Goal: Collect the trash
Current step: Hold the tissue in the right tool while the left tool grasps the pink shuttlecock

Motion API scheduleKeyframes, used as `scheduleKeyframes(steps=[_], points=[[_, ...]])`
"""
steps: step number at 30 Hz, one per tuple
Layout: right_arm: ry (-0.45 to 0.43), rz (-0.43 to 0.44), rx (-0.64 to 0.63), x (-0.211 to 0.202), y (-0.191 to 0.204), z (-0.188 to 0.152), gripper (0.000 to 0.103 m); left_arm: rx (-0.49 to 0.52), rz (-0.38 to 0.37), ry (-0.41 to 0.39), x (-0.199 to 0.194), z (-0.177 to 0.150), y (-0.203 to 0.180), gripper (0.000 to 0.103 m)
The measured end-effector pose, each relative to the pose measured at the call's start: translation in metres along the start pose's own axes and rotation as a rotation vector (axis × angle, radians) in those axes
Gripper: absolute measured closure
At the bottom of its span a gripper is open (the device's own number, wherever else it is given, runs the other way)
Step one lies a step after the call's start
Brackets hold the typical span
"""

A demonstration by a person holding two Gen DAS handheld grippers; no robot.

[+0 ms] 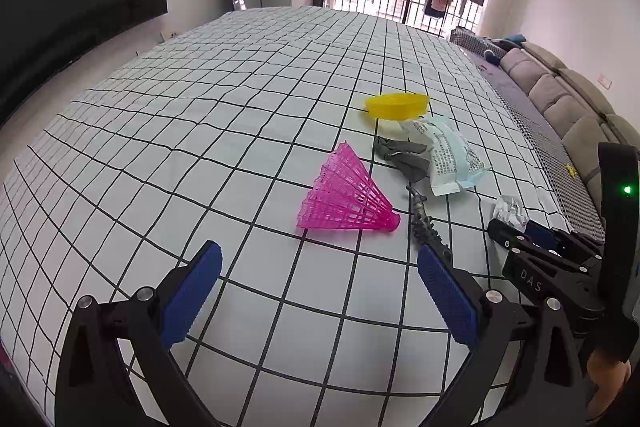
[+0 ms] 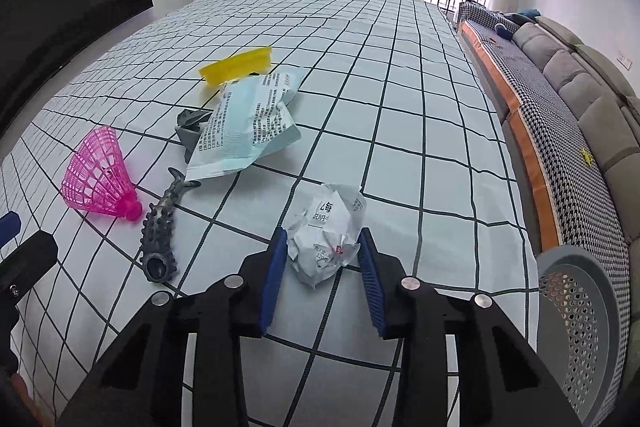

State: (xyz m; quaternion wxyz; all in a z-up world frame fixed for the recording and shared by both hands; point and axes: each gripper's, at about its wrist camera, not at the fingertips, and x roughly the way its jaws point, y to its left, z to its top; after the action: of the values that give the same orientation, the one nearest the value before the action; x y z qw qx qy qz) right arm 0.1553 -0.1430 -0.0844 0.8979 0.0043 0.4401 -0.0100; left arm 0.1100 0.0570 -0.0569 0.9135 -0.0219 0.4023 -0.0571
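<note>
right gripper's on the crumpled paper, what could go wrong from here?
1. The right gripper pinches only the near part of the crumpled paper; the soft wad may slip out on lifting.
2. The perforated grey bin sits past the table edge; a loose release could miss.
3. The left gripper is open nearby, so the two could collide.

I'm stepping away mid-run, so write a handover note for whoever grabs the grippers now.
Left gripper: open, empty, hovering short of the pink plastic shuttlecock.
Right gripper: pads either side of the crumpled white paper ball, grip not confirmed.
On the checked tablecloth: printed pale-blue wrapper, grey scrap, yellow plastic dish, dark knobbly fish toy.
Grey perforated bin at right.
Nothing visibly binned.
</note>
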Motion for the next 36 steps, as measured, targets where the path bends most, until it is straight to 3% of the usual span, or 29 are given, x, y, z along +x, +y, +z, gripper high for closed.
scheduleKeyframes(steps=[12, 22, 26, 36], points=[[-0.018, 0.035, -0.002, -0.029, 0.003, -0.015, 0.07, 0.021, 0.018, 0.008, 0.004, 0.0, -0.005, 0.007], [-0.014, 0.097, 0.031, -0.024, -0.001, -0.024, 0.07, 0.09, 0.047, 0.006, -0.003, 0.003, -0.006, 0.007], [-0.009, 0.114, 0.034, -0.02, -0.001, -0.023, 0.07, 0.106, 0.019, 0.021, 0.006, 0.007, -0.006, 0.007], [-0.013, 0.159, 0.057, -0.019, -0.009, -0.022, 0.07, 0.235, 0.066, 0.093, 0.047, 0.015, -0.026, 0.007]])
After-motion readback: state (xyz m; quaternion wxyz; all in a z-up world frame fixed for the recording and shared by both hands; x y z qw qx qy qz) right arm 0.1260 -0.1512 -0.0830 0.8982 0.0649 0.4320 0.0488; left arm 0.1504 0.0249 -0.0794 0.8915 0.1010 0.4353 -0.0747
